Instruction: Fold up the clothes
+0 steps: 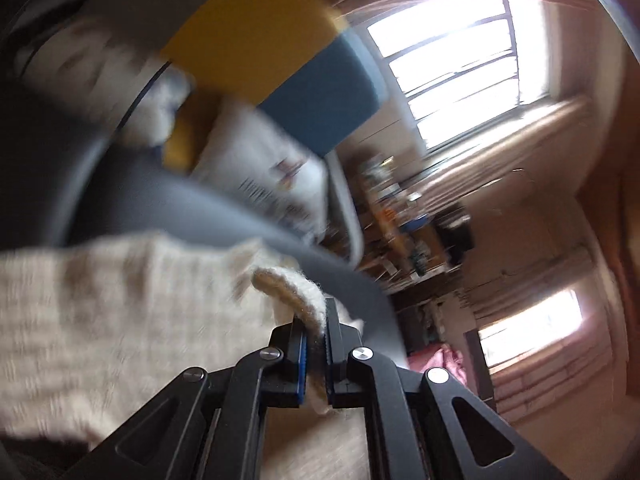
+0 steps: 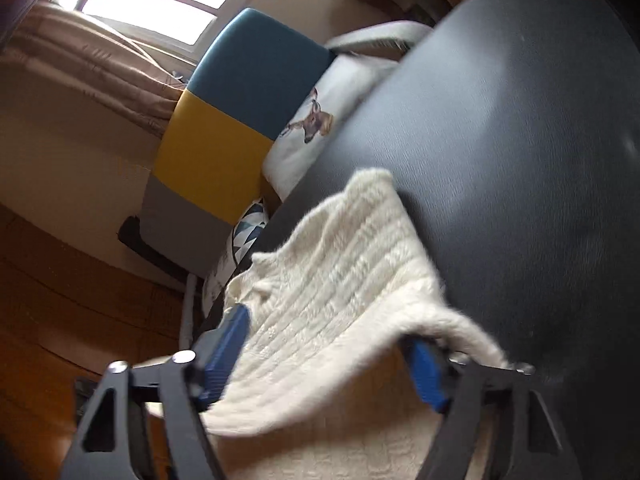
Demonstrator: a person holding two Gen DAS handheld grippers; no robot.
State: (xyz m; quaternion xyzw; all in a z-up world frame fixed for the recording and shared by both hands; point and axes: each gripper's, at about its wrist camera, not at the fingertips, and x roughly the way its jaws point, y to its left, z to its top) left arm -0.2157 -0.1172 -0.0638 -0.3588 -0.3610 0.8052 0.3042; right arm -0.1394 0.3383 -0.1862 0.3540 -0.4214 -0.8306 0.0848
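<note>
Holding the cream knit at the bench edge, your left gripper pinches a fold; the right gripper straddles cloth, jaws apart. Close before lifting, keeping both edges level.

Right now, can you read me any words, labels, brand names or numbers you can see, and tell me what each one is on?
No text can be read in either view.
White cushion: a printed animal picture only, no words.
Cluttered shelves: too blurred to read anything.
Cream knitted garment, dark table, blue and yellow chair: no label or lettering shows.
Left tongs and right tongs: no markings show.
</note>
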